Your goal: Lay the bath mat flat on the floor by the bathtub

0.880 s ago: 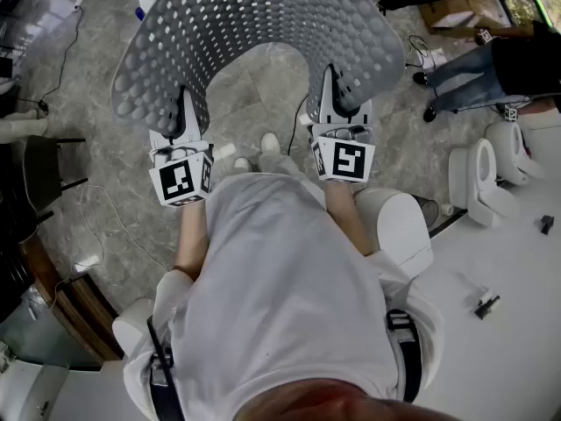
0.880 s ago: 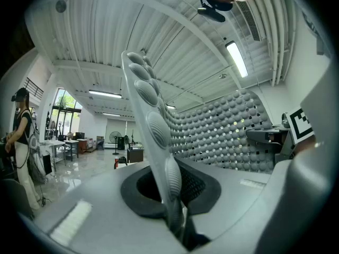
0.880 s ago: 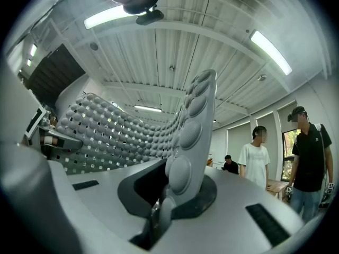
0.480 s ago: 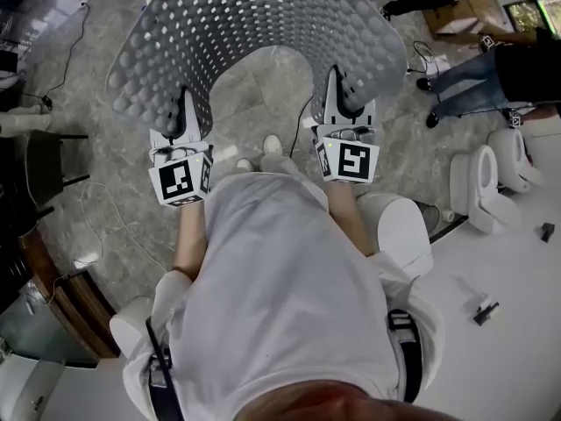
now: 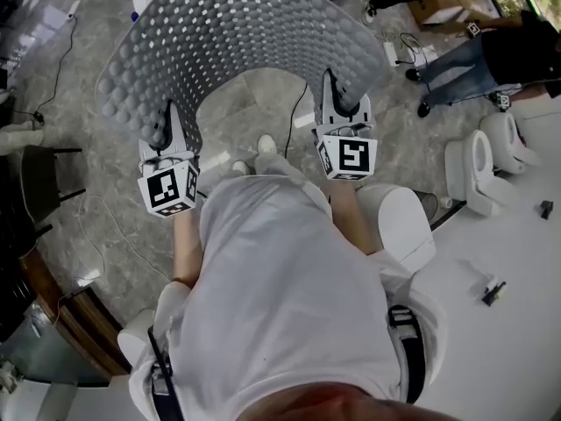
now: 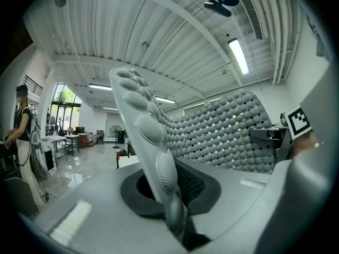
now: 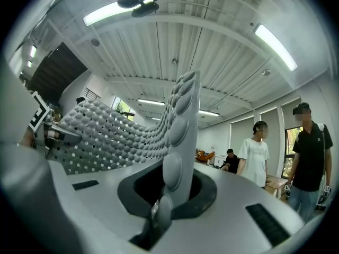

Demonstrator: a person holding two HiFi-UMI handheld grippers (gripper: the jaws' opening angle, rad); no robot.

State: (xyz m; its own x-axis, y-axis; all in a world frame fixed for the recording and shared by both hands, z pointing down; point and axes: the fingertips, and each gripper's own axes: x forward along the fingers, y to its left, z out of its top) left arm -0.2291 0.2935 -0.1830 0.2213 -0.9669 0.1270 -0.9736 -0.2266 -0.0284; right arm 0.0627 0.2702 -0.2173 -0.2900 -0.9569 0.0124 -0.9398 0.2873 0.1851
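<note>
The grey bath mat (image 5: 237, 33), studded with bumps and holes, hangs in the air over the stone floor, bowed into an arch in front of me. My left gripper (image 5: 163, 135) is shut on its near left edge and my right gripper (image 5: 338, 103) is shut on its near right edge. In the left gripper view the mat's edge (image 6: 151, 136) rises from between the pads of the left gripper (image 6: 177, 221) and curves right. In the right gripper view the mat (image 7: 180, 126) stands up out of the right gripper (image 7: 161, 210) and sweeps left.
White toilet-like fixtures (image 5: 478, 178) stand on a white platform at the right, and a rounded white one (image 5: 399, 226) sits close by my right arm. People (image 5: 491, 60) stand at the upper right near a cardboard box (image 5: 447, 7). Cables cross the floor; a dark chair (image 5: 44, 165) stands left.
My left gripper has shifted a little left and down with its corner of the mat, which widens the arch. The right gripper has hardly moved. Both grips hold.
</note>
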